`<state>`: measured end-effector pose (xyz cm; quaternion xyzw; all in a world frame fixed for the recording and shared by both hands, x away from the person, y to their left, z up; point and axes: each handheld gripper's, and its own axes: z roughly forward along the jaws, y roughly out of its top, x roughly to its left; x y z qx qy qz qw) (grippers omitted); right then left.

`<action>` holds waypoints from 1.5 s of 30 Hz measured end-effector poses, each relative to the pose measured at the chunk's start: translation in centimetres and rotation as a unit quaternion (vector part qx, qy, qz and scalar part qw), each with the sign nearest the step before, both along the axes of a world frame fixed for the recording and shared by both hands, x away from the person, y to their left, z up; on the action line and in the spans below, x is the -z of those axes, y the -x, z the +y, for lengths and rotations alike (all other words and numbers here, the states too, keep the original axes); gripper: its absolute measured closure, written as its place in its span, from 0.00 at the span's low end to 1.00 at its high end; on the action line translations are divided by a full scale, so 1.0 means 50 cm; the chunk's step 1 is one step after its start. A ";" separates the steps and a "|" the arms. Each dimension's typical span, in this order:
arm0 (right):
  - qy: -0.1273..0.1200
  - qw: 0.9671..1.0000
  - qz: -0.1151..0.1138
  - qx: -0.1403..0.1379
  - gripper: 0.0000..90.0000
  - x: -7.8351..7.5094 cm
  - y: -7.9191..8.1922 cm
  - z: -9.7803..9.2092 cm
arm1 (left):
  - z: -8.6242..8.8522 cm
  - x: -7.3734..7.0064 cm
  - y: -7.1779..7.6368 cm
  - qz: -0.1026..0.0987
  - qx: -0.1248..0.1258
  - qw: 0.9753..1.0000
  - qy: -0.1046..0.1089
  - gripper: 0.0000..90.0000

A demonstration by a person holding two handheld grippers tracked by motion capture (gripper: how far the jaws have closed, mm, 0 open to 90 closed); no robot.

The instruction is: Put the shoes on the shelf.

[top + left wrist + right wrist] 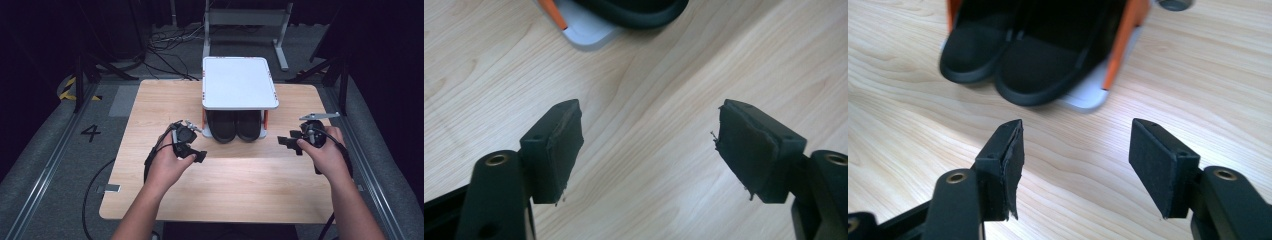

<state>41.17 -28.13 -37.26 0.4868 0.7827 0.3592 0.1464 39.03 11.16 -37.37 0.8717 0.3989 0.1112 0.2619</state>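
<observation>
A dark room with grey floor and loose cables is surrounding one light wooden table [235,185]. One white two-level rack [240,82] is standing at the table's far middle, and two black shoes [235,126] are sitting side by side on its lower shelf, toes toward the person. Two grippers are hovering over bare wood: the left gripper [192,150] and the right gripper [290,142] are each gaping wide, gripping nothing, on either side of the shoes.

High view overhead facing forward, gripper views low, close, sharing black shoes [235,125] on wooden table [225,175]
</observation>
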 end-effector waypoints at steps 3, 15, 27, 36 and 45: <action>0.007 1.000 -0.013 0.010 0.44 0.000 0.012 -0.033 | 0.043 0.002 0.016 -0.013 -0.005 1.000 0.002 0.27; 0.011 0.999 0.007 0.042 0.39 0.029 0.049 -0.137 | 0.186 0.009 0.026 -0.005 -0.078 0.997 0.022 0.25; 0.069 0.997 0.014 0.011 0.34 0.106 0.015 -0.177 | 0.244 0.091 -0.003 -0.004 -0.135 0.991 0.010 0.19; 0.072 0.997 0.003 -0.002 0.32 0.173 -0.004 -0.172 | 0.269 0.142 -0.007 -0.009 -0.157 0.987 0.010 0.19; 0.075 0.997 -0.013 -0.010 0.15 0.212 -0.015 -0.160 | 0.283 0.191 -0.026 -0.024 -0.148 0.989 0.019 0.21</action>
